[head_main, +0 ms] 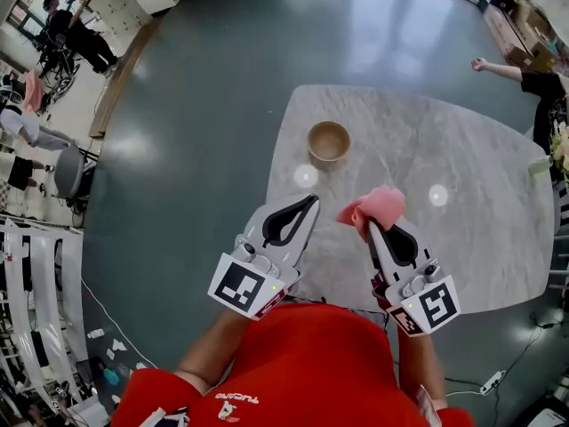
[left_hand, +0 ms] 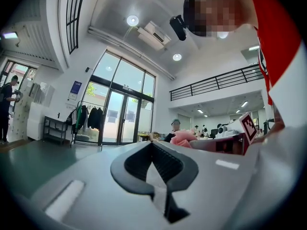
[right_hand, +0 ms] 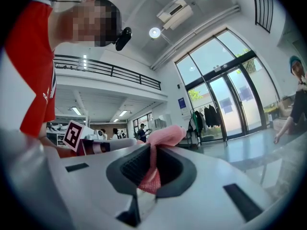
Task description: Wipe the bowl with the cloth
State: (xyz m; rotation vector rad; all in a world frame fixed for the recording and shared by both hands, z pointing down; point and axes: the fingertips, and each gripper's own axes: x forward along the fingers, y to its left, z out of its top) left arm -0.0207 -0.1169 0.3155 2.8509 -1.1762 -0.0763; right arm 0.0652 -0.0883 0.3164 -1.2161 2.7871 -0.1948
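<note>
A wooden bowl (head_main: 328, 140) stands upright on the grey marble table (head_main: 480, 238), toward its far left side. My right gripper (head_main: 367, 228) is shut on a pink cloth (head_main: 372, 208), which bunches up above its tips; the right gripper view shows the pink cloth (right_hand: 154, 163) pinched between the dark pads. My left gripper (head_main: 312, 200) is shut with nothing in it, held above the table's near left edge beside the right one. Both grippers are raised and tipped upward, short of the bowl. In the left gripper view the cloth (left_hand: 183, 138) shows to the right.
A person's arm (head_main: 508, 71) reaches in at the table's far right, by some flowers (head_main: 558, 149). Grey-green floor surrounds the table. Other people and chairs (head_main: 67, 173) are far off at the left. A power strip (head_main: 492, 382) lies on the floor at bottom right.
</note>
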